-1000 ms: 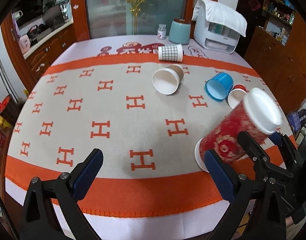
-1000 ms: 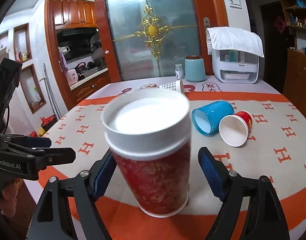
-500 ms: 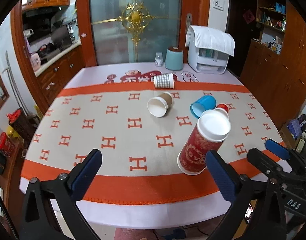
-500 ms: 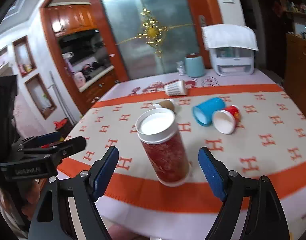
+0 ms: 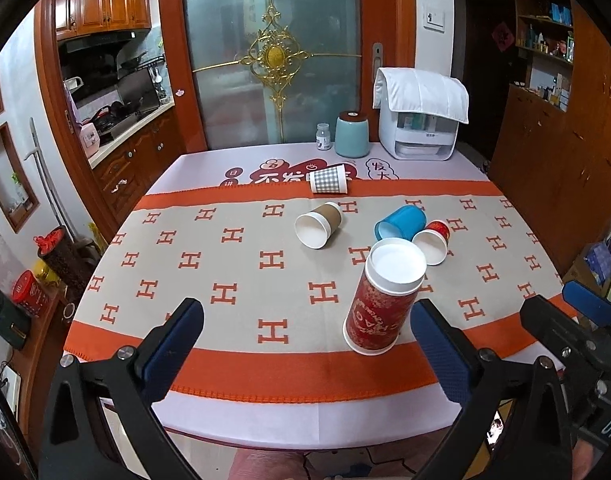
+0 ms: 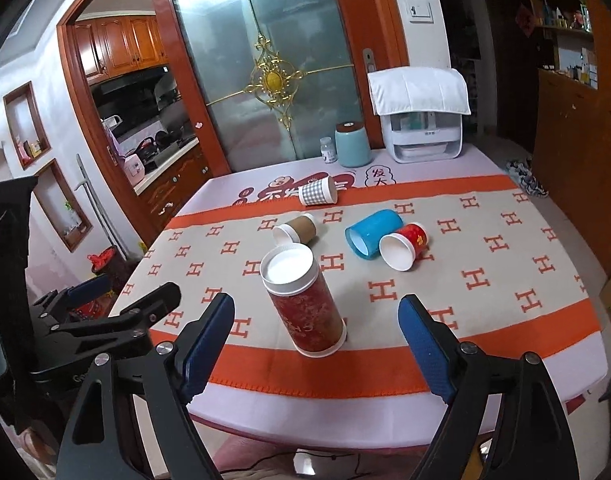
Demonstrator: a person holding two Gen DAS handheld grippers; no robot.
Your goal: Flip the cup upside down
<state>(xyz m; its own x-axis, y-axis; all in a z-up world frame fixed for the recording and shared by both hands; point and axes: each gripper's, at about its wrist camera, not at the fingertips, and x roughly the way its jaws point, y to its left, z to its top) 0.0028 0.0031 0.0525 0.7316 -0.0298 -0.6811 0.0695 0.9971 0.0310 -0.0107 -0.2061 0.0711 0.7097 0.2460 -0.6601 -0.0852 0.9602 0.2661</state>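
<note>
A tall red paper cup [image 5: 379,308] stands upside down on the orange band near the table's front edge, white base up; it also shows in the right wrist view [image 6: 309,312]. My left gripper [image 5: 305,344] is open and empty, pulled back off the front edge, left of the cup. My right gripper [image 6: 315,340] is open and empty, back from the cup, its jaws standing wide to either side of it. The right gripper shows at the right of the left wrist view [image 5: 573,320].
Several cups lie on their sides further back: brown [image 5: 319,226], blue [image 5: 399,222], small red [image 5: 433,240], checked [image 5: 328,181]. A teal canister [image 5: 351,135], small bottle [image 5: 323,137] and white appliance [image 5: 421,124] stand at the far edge. The table [image 5: 265,408] ends just before the grippers.
The right gripper let go of the red cup, which now stands upside down. Both grippers have drawn back and up from the table.
</note>
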